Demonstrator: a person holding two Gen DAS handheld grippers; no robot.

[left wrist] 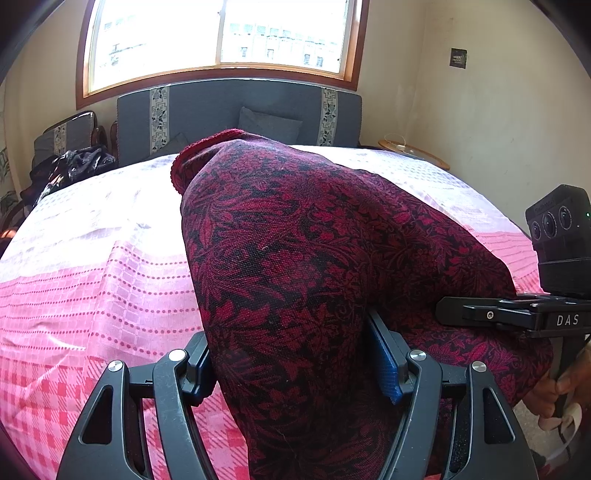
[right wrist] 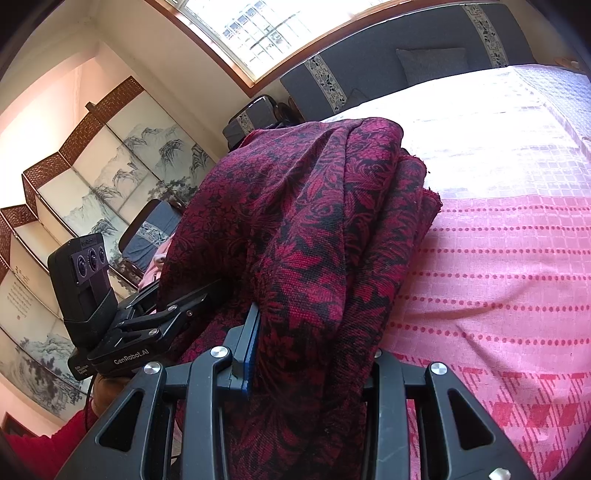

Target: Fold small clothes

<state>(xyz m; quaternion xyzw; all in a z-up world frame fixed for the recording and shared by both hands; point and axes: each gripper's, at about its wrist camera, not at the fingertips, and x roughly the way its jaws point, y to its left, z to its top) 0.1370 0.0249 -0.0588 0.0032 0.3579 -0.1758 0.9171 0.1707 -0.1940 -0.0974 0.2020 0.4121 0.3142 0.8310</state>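
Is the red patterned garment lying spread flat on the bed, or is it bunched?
Bunched. The red patterned garment hangs in thick folds, doubled layers show, over the pink bedsheet.

Pink bedspread [left wrist: 92, 295] lies open on both sides of the bunched red garment [left wrist: 295, 240].

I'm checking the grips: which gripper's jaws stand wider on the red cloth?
The left gripper: its jaws straddle a broad bunch of the red patterned cloth, while the right gripper pinches a narrower fold.

place: home bedroom | signs: bed [left wrist: 92, 295], headboard [left wrist: 240, 107], window [left wrist: 221, 33]
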